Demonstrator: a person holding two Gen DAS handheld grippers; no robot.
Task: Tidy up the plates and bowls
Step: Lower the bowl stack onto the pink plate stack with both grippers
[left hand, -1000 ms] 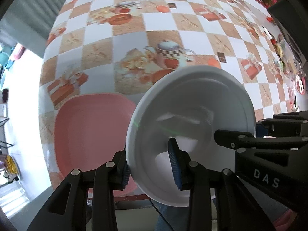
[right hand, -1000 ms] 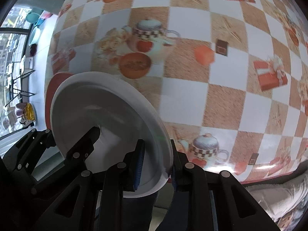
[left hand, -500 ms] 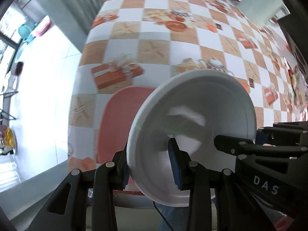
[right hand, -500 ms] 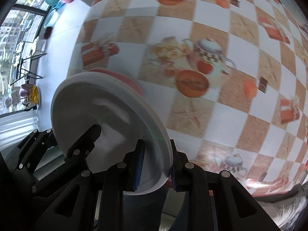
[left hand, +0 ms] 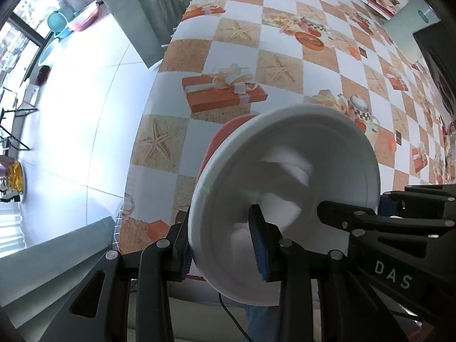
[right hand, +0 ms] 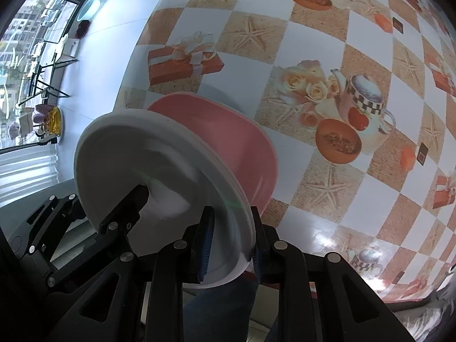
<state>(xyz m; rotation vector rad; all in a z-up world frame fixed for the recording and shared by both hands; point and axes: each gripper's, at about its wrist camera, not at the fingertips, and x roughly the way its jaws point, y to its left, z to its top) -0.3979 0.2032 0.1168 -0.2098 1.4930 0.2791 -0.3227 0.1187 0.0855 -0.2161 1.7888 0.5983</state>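
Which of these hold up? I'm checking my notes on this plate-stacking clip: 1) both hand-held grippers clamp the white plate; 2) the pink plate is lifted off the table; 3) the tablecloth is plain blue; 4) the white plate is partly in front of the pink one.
1) True: the left hand-held gripper and the right hand-held gripper each pinch the rim of the white plate.
2) False: the pink plate lies on the table, ungripped.
3) False: the tablecloth is checkered orange and white with printed pictures.
4) True: in both views it hides part of the pink plate.
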